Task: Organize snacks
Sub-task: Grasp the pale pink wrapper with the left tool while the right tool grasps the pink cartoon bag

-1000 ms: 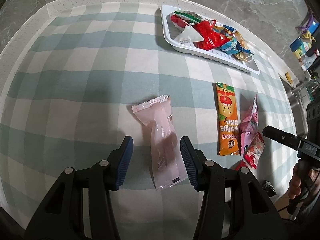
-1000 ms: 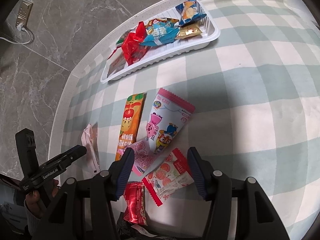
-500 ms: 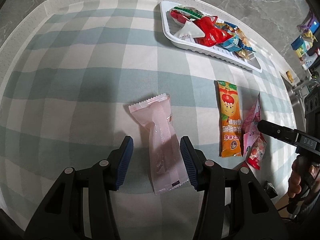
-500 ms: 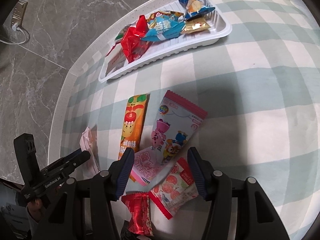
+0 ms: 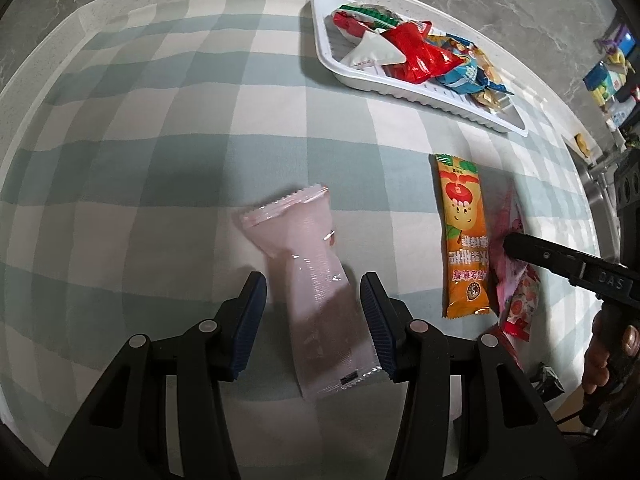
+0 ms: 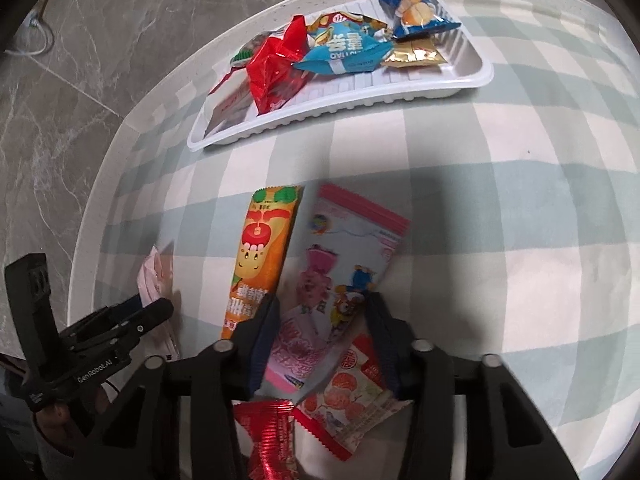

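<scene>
Checked cloth (image 5: 160, 128) covers your counter. On the left, your left gripper (image 5: 312, 312) stands with jaws apart around the pale pink packet (image 5: 312, 280), pads not pressing on it. Right of that lies the orange snack bar (image 6: 256, 256), just beside the cartoon packet (image 6: 344, 276). Your right gripper (image 6: 322, 340) is closing its jaws with the cartoon packet's near end between them, pads at its edges. Far off, the white tray (image 6: 340, 100) holds more wrapped snacks.
</scene>
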